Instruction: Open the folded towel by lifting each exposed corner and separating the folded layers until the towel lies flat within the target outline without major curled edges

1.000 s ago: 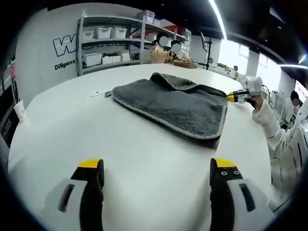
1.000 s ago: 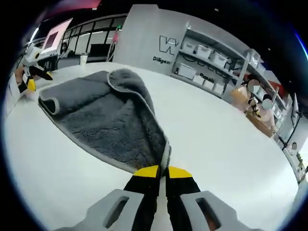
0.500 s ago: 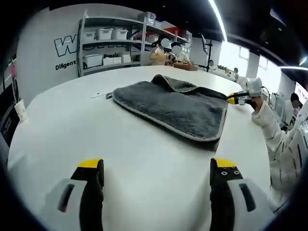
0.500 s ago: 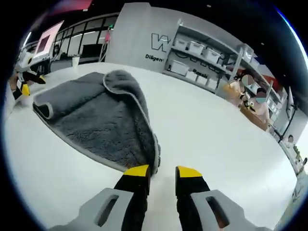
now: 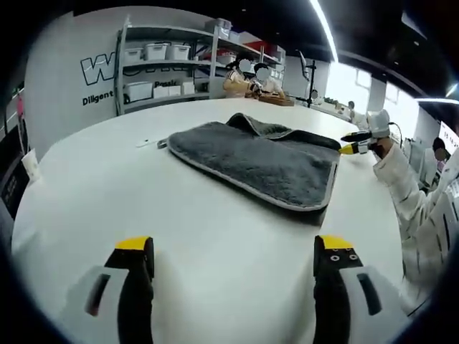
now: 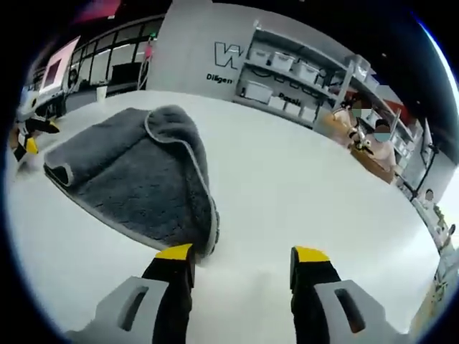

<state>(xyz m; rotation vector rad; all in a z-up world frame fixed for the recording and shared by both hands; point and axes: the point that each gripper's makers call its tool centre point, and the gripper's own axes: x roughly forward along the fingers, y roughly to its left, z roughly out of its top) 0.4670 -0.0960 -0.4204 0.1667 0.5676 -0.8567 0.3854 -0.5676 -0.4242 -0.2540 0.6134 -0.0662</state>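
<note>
Left gripper view
Left gripper [image 5: 233, 251]: seen at the bottom of the frame, its yellow-tipped jaws spread wide, nothing between them, bare table under them.
Towel [image 5: 258, 161]: a grey towel is laid on the white table [image 5: 93, 193], in the centre of the frame, slightly above the middle; it is still folded, with a pale border along its near and right edges and a raised fold at its far edge.
Right gripper [image 5: 358, 142]: seen at the right of the frame, just beyond the towel's right corner, held in a person's hand with a striped sleeve [image 5: 419, 215]; its jaws appear parted, and the towel is not gripped.
Shelving [image 5: 165, 68]: placed at the upper left, against a wall with lettering, bins on its shelves.

Right gripper view
Right gripper [image 6: 240, 261]: seen at the bottom centre, jaws spread apart, empty; the left jaw tip is just beside the towel's nearest corner.
Towel [image 6: 136, 179]: lies left of centre on the table [image 6: 301, 186], a folded-over layer humped along its right side, a rolled edge at its left end.
Left gripper [image 6: 25, 136]: glimpsed at the far left edge; too small for its jaws to be judged here.
</note>
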